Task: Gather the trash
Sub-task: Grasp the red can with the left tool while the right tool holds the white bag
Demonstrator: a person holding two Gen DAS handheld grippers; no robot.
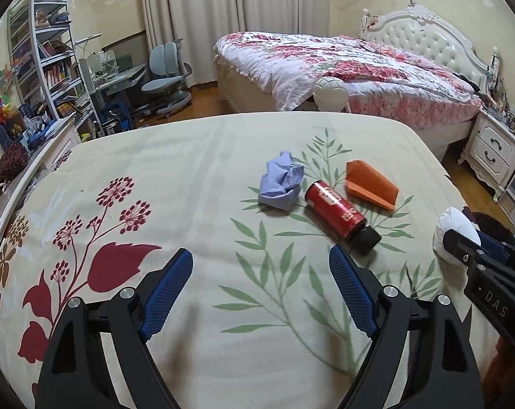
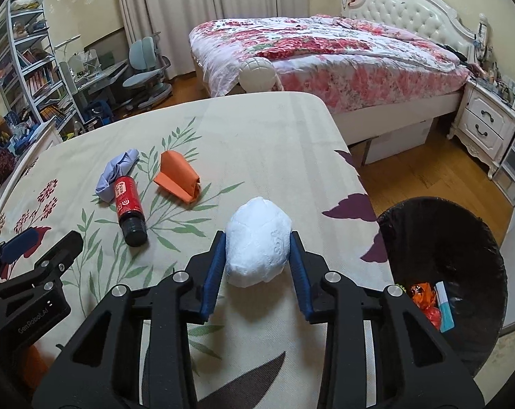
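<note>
Now: right hand-held gripper (image 2: 257,255) pinching white paper wad (image 2: 257,242) on table (image 2: 257,136) | left hand-held gripper (image 1: 260,289) spread, empty | next, probably: lift wad, carry right into bin (image 2: 479,238).

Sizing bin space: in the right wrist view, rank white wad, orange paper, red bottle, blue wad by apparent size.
1. White wad, though it sits nearest the camera, in the right claw, so partly inflated.
2. Red bottle and orange paper: too alike to rank.
3. Blue wad, partly hidden behind the bottle.
</note>
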